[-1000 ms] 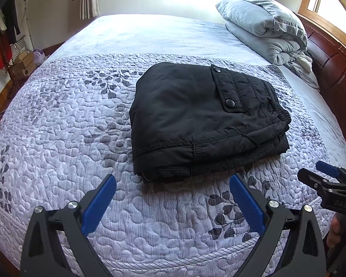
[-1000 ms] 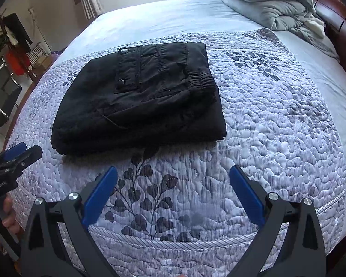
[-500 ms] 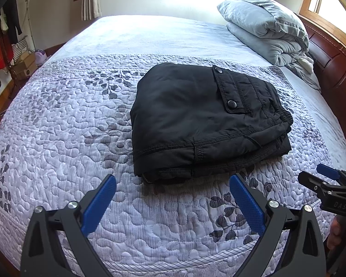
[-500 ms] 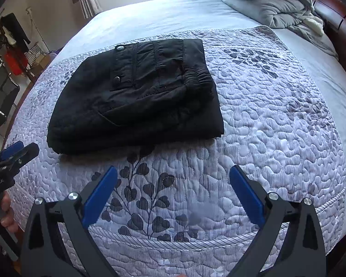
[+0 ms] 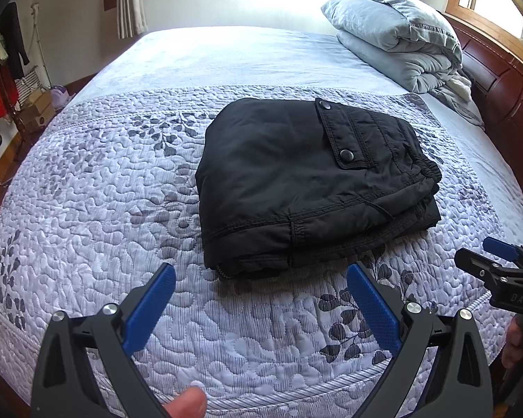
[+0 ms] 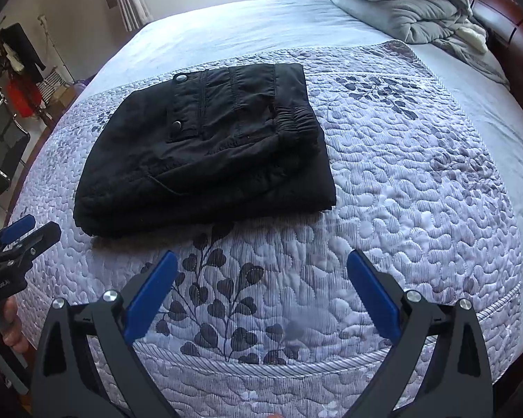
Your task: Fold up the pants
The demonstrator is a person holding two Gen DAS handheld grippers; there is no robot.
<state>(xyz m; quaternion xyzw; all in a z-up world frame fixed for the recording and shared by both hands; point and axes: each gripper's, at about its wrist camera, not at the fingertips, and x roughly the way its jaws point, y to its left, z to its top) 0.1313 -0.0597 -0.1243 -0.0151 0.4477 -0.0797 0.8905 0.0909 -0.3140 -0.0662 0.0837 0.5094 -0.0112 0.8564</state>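
the black padded pants (image 5: 307,188) lay folded into a compact stack on the quilted lilac bedspread (image 5: 87,188); folding looked finished. the left gripper (image 5: 261,289) and right gripper (image 6: 261,278) gaped empty, near it.

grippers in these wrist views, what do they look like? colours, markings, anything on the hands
Both match: the left gripper and right gripper have black angular frames, silver screw heads, and blue textured pads on the fingers. White lettering marks each body, too small to read fully. Bare skin on the holding hand; no cables or sleeves visible.
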